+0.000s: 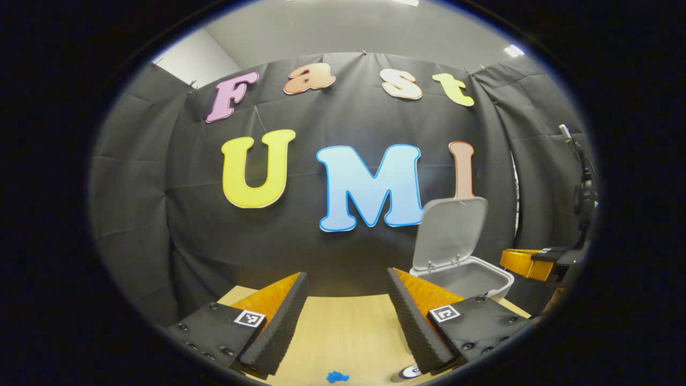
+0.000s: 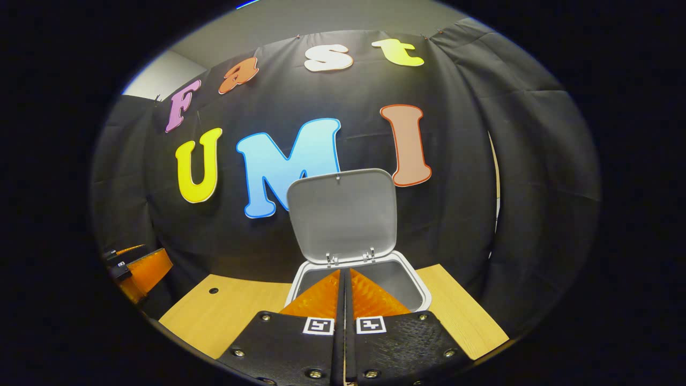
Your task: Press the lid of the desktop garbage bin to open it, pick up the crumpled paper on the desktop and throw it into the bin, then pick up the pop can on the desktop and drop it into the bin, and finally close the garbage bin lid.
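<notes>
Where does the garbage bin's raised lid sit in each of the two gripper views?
Left gripper view: the lid stands upright at right of centre, above the bin, beyond the open left gripper.
Right gripper view: the lid stands upright at centre, just past the shut right gripper.
Shared landmark: the wooden tabletop under the bin.

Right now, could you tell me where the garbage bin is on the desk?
In the right gripper view the garbage bin stands at the desk's far edge against the booth wall, dead ahead of the right gripper, lid raised. In the left gripper view it's ahead to the right.
</notes>
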### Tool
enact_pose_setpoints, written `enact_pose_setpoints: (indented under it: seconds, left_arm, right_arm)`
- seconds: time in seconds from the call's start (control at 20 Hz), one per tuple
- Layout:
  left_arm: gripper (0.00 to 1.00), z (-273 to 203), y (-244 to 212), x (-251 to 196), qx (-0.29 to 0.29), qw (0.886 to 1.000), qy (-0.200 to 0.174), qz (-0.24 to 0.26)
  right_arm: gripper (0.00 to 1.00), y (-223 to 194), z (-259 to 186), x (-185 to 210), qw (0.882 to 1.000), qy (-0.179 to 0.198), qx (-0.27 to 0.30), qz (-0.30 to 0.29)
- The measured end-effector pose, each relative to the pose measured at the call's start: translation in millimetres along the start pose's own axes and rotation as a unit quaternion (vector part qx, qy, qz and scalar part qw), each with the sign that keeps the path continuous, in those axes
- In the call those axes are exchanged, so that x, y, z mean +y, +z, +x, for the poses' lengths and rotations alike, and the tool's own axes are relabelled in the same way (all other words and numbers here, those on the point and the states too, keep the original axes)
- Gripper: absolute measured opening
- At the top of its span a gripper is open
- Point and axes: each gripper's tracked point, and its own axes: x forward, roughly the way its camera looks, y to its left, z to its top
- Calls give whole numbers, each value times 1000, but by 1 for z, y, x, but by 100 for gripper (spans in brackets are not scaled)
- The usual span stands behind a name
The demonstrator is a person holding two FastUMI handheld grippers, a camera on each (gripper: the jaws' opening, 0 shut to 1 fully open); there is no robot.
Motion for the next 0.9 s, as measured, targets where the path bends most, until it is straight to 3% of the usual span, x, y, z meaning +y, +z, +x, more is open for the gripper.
enact_pose_setpoints:
  seconds: [0.7, 0.75, 0.8, 0.9]
  left_arm:
    - [95, -25, -11, 9, 6, 1000, 4, 14]
    - [100, -26, -12, 10, 6, 1000, 4, 16]
    - [95, -27, -13, 11, 7, 1000, 5, 17]
    - [95, -27, -18, 13, 8, 1000, 4, 19]
  right_arm:
    - [1, 5, -24, 10, 1000, 12, -3, -9]
    - [1, 6, -25, 10, 1000, 12, -3, -9]
    - [1, 5, -26, 10, 1000, 13, -3, -9]
    - [1, 6, -27, 11, 1000, 14, -2, -9]
